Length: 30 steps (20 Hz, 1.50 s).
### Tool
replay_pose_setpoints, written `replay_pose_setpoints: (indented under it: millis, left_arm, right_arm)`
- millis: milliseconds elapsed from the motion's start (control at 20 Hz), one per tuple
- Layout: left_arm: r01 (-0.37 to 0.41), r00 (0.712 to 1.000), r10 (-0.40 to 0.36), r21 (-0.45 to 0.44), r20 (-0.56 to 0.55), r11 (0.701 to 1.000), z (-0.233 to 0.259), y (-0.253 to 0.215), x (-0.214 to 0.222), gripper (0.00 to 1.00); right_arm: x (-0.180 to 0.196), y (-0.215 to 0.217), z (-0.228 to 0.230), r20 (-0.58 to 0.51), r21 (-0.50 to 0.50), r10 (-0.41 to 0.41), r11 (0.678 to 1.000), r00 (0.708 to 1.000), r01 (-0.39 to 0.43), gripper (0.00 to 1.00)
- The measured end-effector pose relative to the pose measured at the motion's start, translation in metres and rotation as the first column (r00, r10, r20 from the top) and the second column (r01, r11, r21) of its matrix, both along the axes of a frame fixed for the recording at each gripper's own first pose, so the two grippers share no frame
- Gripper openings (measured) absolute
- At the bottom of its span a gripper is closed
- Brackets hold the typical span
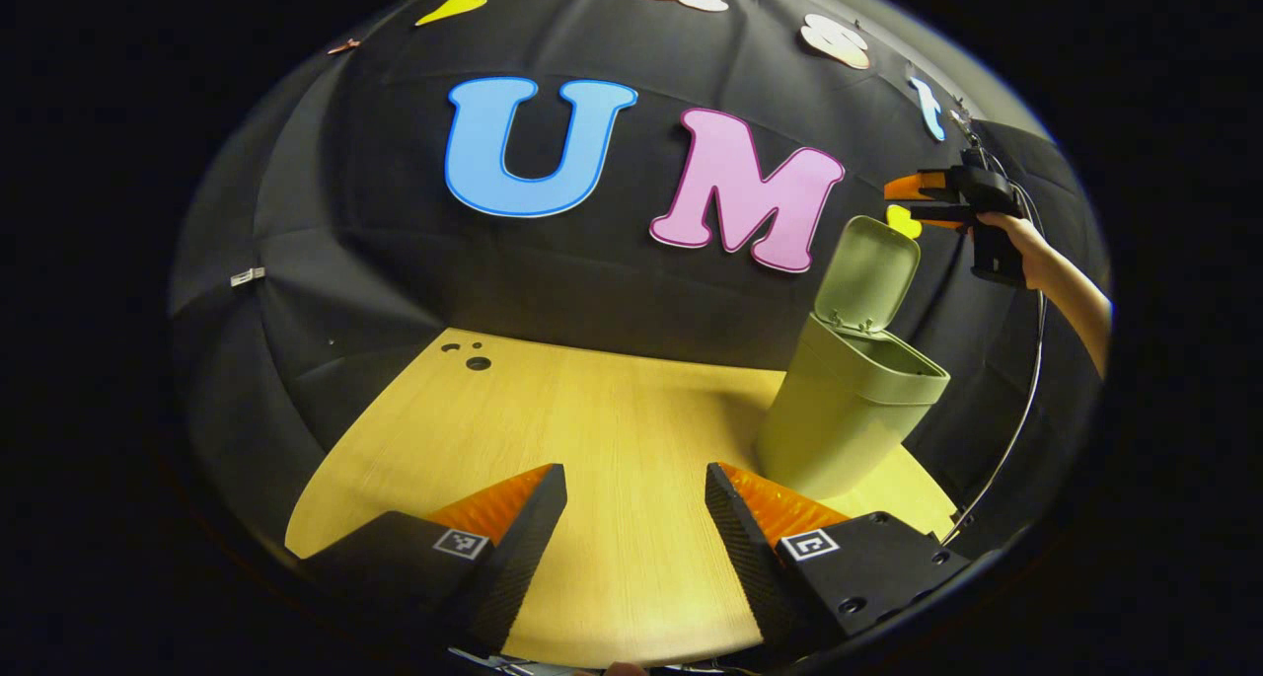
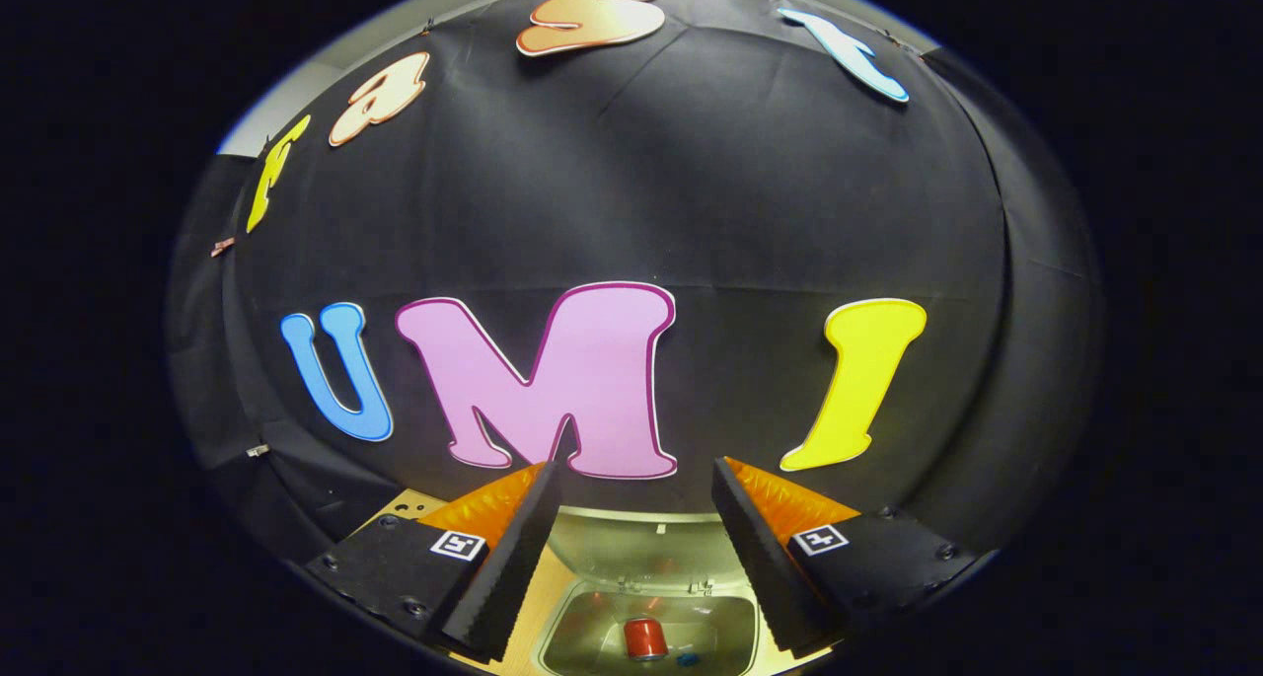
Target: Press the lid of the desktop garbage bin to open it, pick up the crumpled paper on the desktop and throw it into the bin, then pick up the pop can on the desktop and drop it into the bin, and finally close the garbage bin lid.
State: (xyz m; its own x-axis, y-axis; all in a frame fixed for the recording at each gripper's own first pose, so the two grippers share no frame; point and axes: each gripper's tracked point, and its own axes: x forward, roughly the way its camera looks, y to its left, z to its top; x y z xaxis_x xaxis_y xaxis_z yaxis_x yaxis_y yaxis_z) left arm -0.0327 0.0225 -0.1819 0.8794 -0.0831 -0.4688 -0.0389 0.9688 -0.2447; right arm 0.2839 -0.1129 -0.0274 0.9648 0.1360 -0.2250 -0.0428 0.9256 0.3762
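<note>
Lid point(image 1: 868, 271) is standing upright over the bin point(image 1: 849, 410), can point(image 2: 646, 638) lying inside. I am holding the right gripper point(image 2: 631, 548) spread, empty, above; light hinged plastic, best pushed at its top edge.

Ahead of my left jaws the desktop point(image 1: 612, 429) looks like pale wood with a fine straight grain and a matt finish. To their right the garbage bin point(image 1: 839, 419) and its raised lid point(image 1: 866, 273) are smooth, matt green plastic. Below my right jaws, inside the bin, lies a glossy red pop can point(image 2: 645, 638), seemingly metal.
</note>
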Motion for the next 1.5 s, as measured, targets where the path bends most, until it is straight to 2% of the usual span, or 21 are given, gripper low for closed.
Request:
replay_pose_setpoints:
  millis: [400,600,700,1050,1200,1500]
  left_arm:
    - [-0.065,0.998,0.065,0.001,-0.012,0.998,-0.002,0.007,-0.006,0.92]
    - [-0.069,0.997,0.069,-0.005,-0.019,0.998,-0.005,0.006,-0.008,0.92]
    - [-0.066,0.998,0.066,-0.007,-0.022,0.998,-0.007,0.005,-0.008,0.92]
    - [-0.021,1.0,0.021,-0.006,-0.023,1.0,-0.008,0.001,-0.007,0.92]
    - [0.014,0.999,-0.014,-0.011,-0.028,1.0,-0.01,-0.002,-0.005,0.92]
    - [0.061,0.998,-0.061,-0.008,-0.027,0.998,-0.008,-0.012,0.003,0.92]
  right_arm:
    - [0.039,0.004,-0.038,-0.072,-0.013,0.016,1.0,0.997,-0.016,0.96]
    - [0.043,0.009,-0.046,-0.095,-0.001,0.033,0.999,0.995,-0.034,0.96]
    - [0.032,0.011,-0.046,-0.104,-0.013,0.049,0.999,0.993,-0.051,0.98]
    - [-0.016,0.024,-0.047,-0.113,-0.147,0.103,0.982,0.988,-0.12,0.97]
    - [-0.037,0.036,-0.055,-0.132,-0.14,0.125,0.98,0.983,-0.143,0.97]
    - [-0.067,0.046,-0.075,-0.157,-0.091,0.118,0.987,0.98,-0.133,0.98]
